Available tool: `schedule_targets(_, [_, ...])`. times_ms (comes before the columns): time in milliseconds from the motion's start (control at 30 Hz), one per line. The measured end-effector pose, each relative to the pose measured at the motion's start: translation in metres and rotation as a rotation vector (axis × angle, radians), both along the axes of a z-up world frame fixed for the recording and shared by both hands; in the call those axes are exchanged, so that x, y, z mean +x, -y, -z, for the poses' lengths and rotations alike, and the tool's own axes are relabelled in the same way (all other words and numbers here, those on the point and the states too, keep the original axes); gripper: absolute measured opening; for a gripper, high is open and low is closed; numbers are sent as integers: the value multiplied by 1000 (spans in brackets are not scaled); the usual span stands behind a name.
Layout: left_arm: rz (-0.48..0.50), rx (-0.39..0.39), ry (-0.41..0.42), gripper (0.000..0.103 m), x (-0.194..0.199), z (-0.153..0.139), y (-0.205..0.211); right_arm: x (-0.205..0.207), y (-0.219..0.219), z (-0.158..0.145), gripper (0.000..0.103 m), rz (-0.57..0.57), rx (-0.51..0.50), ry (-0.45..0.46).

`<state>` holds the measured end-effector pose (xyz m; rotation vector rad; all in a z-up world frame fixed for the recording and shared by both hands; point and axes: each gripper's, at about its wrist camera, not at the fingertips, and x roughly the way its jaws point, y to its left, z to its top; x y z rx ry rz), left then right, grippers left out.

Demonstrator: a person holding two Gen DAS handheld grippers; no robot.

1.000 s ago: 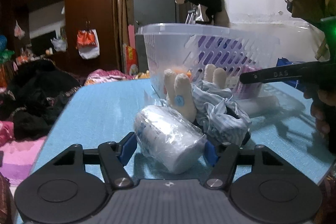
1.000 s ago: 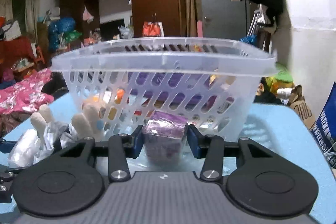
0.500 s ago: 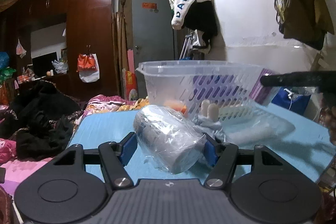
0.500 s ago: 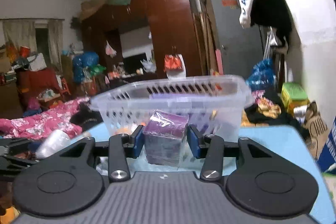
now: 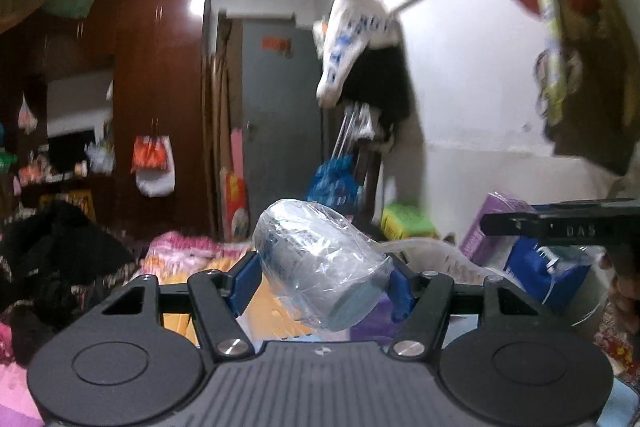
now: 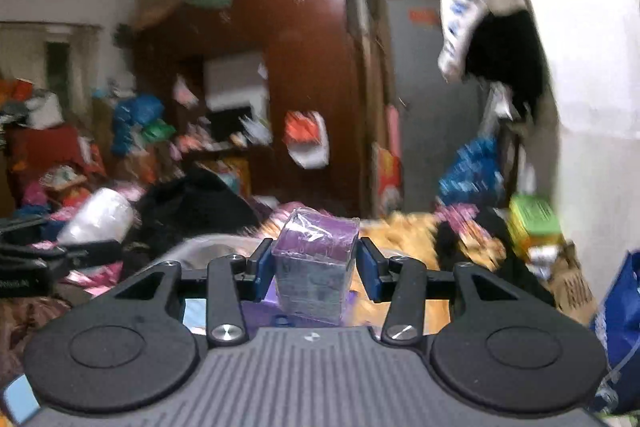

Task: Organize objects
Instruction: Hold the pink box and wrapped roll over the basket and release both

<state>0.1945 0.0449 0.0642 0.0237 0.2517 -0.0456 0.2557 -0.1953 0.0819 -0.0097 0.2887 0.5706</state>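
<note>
The wrapped roll [image 5: 320, 263] is pale grey-white under glossy clear film, with faint blue print. The box [image 6: 314, 261] is purple on top with darker grey-purple sides, also film-wrapped. Both grippers' fingers [image 5: 242, 281] carry blue pads on black bodies. Behind the box stands a reddish-brown wardrobe [image 6: 304, 67].

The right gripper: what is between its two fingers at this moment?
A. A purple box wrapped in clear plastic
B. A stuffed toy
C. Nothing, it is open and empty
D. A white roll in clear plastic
A. In the right wrist view the right gripper has its blue pads against both sides of the purple box, which has shiny clear wrap on it.
</note>
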Motion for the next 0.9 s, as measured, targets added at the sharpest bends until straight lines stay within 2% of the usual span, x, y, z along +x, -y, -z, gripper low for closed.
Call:
schedule_targets(100, [-27,38,-71,68,29,3,3,22,-6,9,47,5,-24,-85])
schedule_targets(267, [-36,71,-160,68,53,17,4,29,-16,21,48,21,-76,-123])
schedule_targets(500, [-47,63,-182,68,56,24,-5,28,-16,26,48,30,-113,-133])
schedule_targets(900, [-50,42,-183,68,60,27,-6,29,-12,27,48,42,-115,-144])
